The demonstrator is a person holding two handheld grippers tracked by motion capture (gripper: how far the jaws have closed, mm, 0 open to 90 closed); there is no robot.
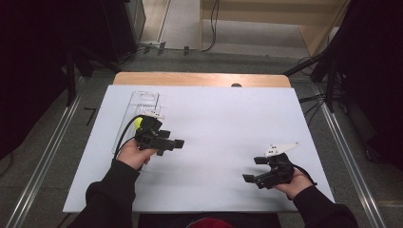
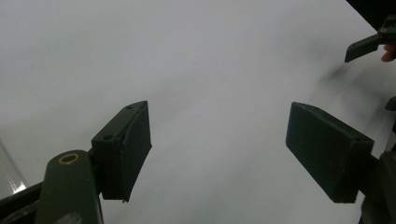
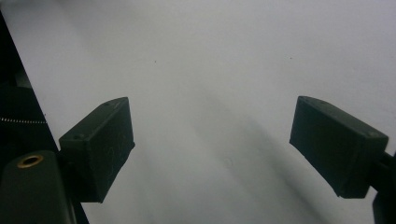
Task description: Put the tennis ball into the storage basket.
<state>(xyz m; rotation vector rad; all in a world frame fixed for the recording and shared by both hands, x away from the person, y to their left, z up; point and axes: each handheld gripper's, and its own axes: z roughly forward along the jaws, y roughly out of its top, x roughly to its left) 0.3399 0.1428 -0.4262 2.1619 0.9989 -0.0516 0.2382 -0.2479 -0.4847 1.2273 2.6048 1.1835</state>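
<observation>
Fingers (image 2: 123, 149) of my left gripper (image 2: 219, 149) stand apart, nothing between them, just the bare white table (image 1: 218, 118). My right gripper (image 3: 215, 149) also gapes over bare table, nothing held. In the high view the clear tray (image 1: 142, 102) lies just behind my left gripper; a yellow-green ball (image 1: 138, 123), I think, sits at its near end.

White sheet (image 1: 223, 128) covers most of a wooden table (image 1: 199, 79), bare wood strip showing at the far edge. Clear plastic tray (image 1: 142, 102) lies flat on the sheet at its far left, with a yellow-green ball (image 1: 138, 123) at the tray's near end.
</observation>
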